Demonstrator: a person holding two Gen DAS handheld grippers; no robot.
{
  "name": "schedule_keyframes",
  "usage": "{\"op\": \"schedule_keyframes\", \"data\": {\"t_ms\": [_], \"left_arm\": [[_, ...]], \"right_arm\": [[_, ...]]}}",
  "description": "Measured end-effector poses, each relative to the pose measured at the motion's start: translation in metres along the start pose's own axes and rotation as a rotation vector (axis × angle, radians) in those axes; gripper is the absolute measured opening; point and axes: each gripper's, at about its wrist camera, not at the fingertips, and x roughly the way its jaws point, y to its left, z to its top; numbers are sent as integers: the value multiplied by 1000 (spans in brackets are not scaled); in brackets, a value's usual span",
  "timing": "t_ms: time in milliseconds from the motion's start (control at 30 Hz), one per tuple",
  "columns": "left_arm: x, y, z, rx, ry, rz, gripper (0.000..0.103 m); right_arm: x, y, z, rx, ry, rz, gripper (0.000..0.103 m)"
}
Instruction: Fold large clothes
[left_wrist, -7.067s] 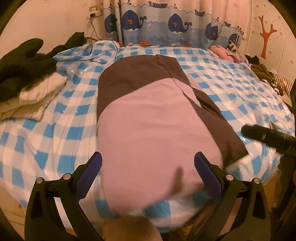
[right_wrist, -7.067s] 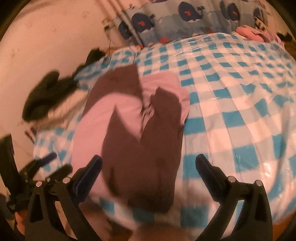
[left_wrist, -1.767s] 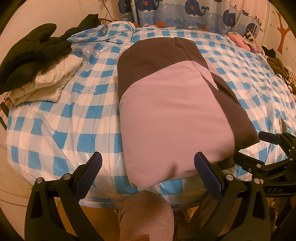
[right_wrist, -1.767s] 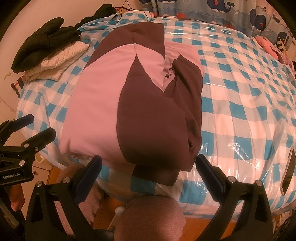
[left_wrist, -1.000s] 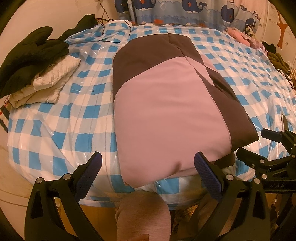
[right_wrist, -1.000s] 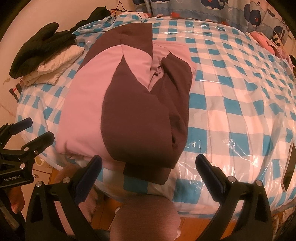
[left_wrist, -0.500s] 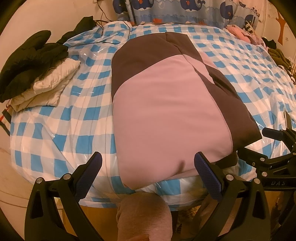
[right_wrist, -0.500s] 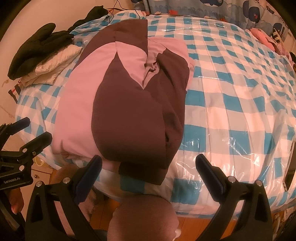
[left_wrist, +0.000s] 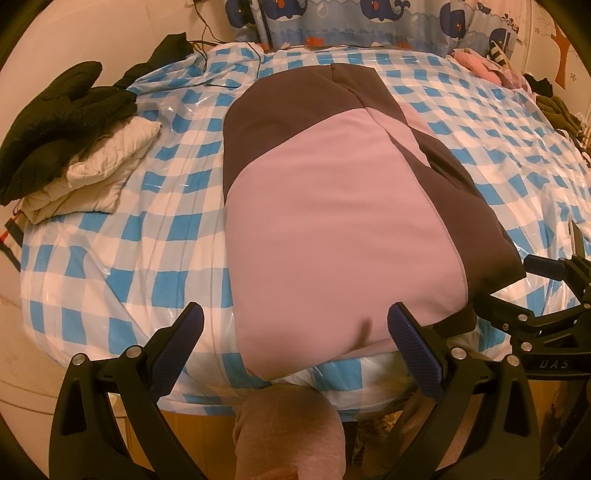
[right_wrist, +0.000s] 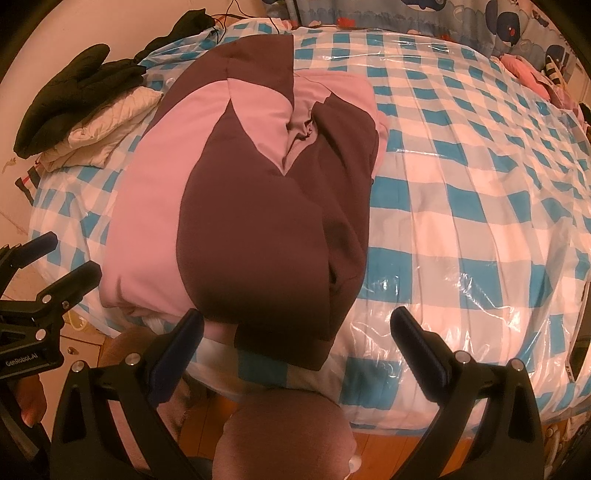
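Blue-checked bed (left_wrist: 110, 266) under clear plastic carries the pink-and-brown garment (left_wrist: 332, 221), folded lengthwise, its near hem draped over the edge and partly hidden. Left gripper (left_wrist: 295, 332) and right gripper (right_wrist: 295, 332) both hover spread wide, empty.

Blue-white checked bedcover (left_wrist: 110, 236) under clear plastic; black jacket (left_wrist: 55, 122) atop cream quilted garment (left_wrist: 99, 173); whale curtain (left_wrist: 369, 18) behind.

both grippers nearer the sweatshirt (left_wrist: 343, 236) hem, fingers open
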Motion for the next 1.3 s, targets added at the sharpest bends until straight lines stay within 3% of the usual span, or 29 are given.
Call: {"op": "schedule_keyframes", "data": {"t_ms": [833, 1300], "left_arm": [[0, 0, 0, -4, 2, -4, 96], [0, 9, 1, -71, 3, -33, 96]], "right_arm": [[0, 0, 0, -1, 1, 0, 97], [-6, -3, 8, 5, -33, 10, 97]]}}
